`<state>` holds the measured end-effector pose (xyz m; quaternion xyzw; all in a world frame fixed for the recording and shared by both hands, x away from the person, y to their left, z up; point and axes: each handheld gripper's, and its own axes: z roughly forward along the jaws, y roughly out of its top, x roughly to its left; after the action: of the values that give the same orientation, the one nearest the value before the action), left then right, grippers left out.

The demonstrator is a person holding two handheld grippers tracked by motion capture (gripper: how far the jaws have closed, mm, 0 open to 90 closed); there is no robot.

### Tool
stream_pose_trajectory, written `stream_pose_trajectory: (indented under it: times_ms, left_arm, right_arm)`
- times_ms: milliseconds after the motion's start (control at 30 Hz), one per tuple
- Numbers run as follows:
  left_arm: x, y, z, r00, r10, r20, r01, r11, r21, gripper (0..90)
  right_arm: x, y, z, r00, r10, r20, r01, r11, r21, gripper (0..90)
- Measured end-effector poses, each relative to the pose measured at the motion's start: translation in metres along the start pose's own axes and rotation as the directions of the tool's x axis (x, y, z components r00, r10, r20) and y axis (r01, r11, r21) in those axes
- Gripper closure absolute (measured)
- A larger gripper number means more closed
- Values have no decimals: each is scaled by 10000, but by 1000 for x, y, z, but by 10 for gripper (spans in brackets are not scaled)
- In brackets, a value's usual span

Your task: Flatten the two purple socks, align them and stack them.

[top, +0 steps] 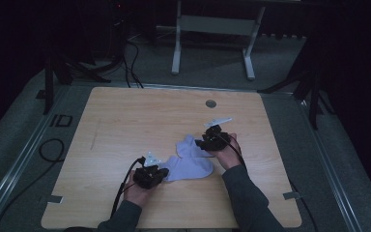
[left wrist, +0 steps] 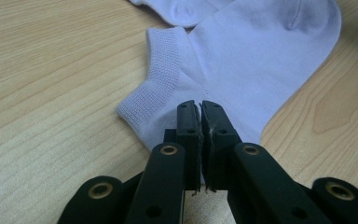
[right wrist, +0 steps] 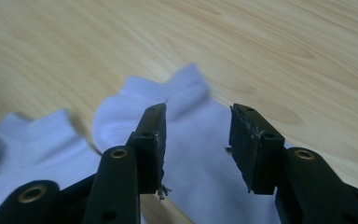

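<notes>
The left gripper (left wrist: 200,109), black jaws clenched, pinches the ribbed cuff edge of a soft lilac sock (left wrist: 242,65). The right gripper (right wrist: 196,140) hangs released above a second sock (right wrist: 200,154). Both lie toward the wood-grain table's (top: 125,121) near edge.

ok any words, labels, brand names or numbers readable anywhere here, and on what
None can be read.
Socks: plain pale fabric, no logo or label showing.
Left gripper and right gripper: plain black jaws with brass rivets, no markings.
Table: bare wood grain, no print.
</notes>
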<state>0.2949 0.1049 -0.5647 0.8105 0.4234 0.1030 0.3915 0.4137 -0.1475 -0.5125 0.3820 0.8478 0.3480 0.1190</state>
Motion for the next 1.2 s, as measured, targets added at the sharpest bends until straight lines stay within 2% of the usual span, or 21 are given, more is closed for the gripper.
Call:
stream_pose_trajectory:
  times_ms: [67,167,433,533,633,900,967,1067,1200]
  left_arm:
    - [0,0,0,10000,11,0,-11,10000,-17,861]
    - [0,0,1,10000,17,3,-17,10000,-25,861]
    - [1,1,2,10000,42,-6,-42,9999,-92,851]
    - [1,1,2,10000,50,-17,-50,9999,-88,851]
    - [1,1,2,10000,48,-24,-49,9999,-92,851]
    - [1,1,2,10000,49,-27,-50,9999,-104,851]
    - [1,1,2,10000,59,-36,-59,9999,-106,850]
    - [1,1,2,10000,65,-46,-66,9999,-97,850]
    - [1,1,2,10000,71,-65,-71,9999,-85,848]
  right_arm:
    - [3,2,4,9985,-483,-256,485,9988,53,549]
    - [6,2,13,9954,-817,-499,830,9962,249,542]
    - [12,3,29,9914,-1066,-760,1119,9914,685,519]
    - [14,2,34,9849,-1450,-950,1533,9843,871,496]
    - [15,2,39,9820,-1636,-948,1724,9806,933,474]
    - [15,1,49,9836,-1466,-1051,1582,9810,1124,444]
    - [14,2,50,9856,-1422,-918,1530,9805,1230,473]
    - [16,5,51,9838,-1681,-627,1755,9744,1404,488]
    - [14,7,52,9871,-1541,-440,1587,9777,1372,581]
